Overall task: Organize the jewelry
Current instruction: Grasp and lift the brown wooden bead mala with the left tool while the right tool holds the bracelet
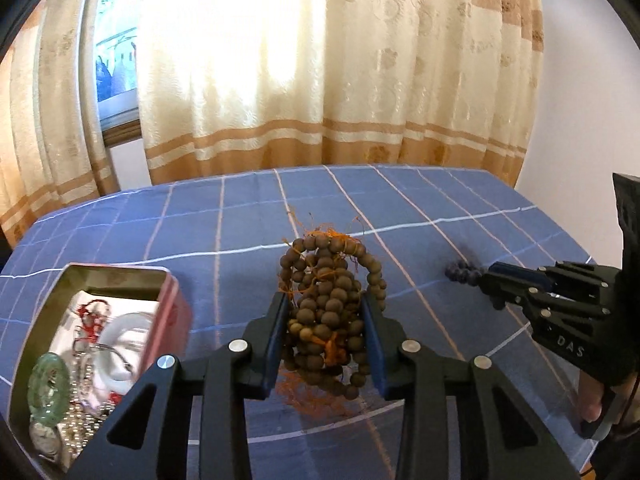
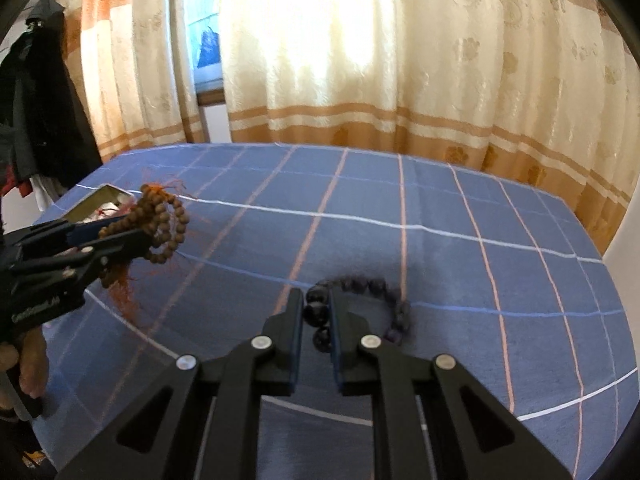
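Note:
My left gripper [image 1: 325,304] is shut on a bundle of brown wooden bead strands [image 1: 328,304] with orange thread, held above the blue checked tablecloth [image 1: 240,216]. It shows at the left of the right wrist view [image 2: 160,220]. My right gripper [image 2: 317,312] is shut on a dark bead bracelet [image 2: 360,286], which swings blurred to the right just above the cloth. In the left wrist view the right gripper [image 1: 486,276] is at the right with the dark beads [image 1: 462,272] at its tip. A red tin box [image 1: 100,320] at the lower left holds jewelry.
The tin holds a green jade ring [image 1: 47,388], a white bangle [image 1: 120,344], red cord pieces and silvery beads. Cream and tan curtains [image 1: 320,80] hang behind the table. Dark clothes [image 2: 36,100] hang at the far left.

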### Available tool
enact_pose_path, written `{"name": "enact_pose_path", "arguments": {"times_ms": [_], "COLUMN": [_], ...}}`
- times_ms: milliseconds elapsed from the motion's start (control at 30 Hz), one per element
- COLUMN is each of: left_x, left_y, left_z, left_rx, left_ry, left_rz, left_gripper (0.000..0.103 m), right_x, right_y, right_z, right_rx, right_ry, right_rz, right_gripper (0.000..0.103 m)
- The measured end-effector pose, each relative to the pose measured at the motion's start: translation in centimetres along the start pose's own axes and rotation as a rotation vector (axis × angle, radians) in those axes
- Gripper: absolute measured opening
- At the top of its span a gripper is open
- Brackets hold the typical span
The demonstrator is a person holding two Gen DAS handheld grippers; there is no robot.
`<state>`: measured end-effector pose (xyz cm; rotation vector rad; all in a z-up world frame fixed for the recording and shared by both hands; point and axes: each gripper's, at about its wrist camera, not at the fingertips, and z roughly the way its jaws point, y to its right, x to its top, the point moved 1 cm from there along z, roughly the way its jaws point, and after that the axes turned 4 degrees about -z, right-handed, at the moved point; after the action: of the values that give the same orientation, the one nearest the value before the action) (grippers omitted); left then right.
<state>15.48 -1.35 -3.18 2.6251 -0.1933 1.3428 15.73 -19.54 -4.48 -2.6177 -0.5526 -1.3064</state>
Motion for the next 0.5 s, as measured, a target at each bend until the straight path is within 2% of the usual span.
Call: {"name": "enact_pose_path", "arguments": {"times_ms": [233, 267, 300, 367, 500], "left_x": [0.9, 1.1, 1.1, 1.3, 1.2], "left_y": [-1.5, -1.8, -2.0, -2.6, -3.4], "left_z": [-2.2, -2.4, -2.7, -3.2, -3.6], "left_rx": [0.012, 0.016, 0.02, 0.025, 0.04], "left_ry": [0.051, 0.055, 0.059, 0.066, 0.066], "left_rz": [-0.025, -0.028, -0.032, -0.041, -0.051], "left_gripper": [0.037, 0.037, 0.037, 0.037, 0.037], "right_x": [2.6, 2.9, 3.2, 3.9, 4.6], "right_y": [-2.5, -2.8, -3.1, -3.7, -5.2], "right_z": [-2.1, -2.2, -2.3, -2.6, -2.0], "right_rx": [0.062, 0.07, 0.073, 0.093, 0.116], "right_ry": [0.066, 0.077, 0.085, 0.106, 0.09], "right_rz": [-0.028, -0.029, -0.031, -0.029, -0.07], "right_gripper": [0.014, 0.011, 0.001, 0.002, 0.002]}}
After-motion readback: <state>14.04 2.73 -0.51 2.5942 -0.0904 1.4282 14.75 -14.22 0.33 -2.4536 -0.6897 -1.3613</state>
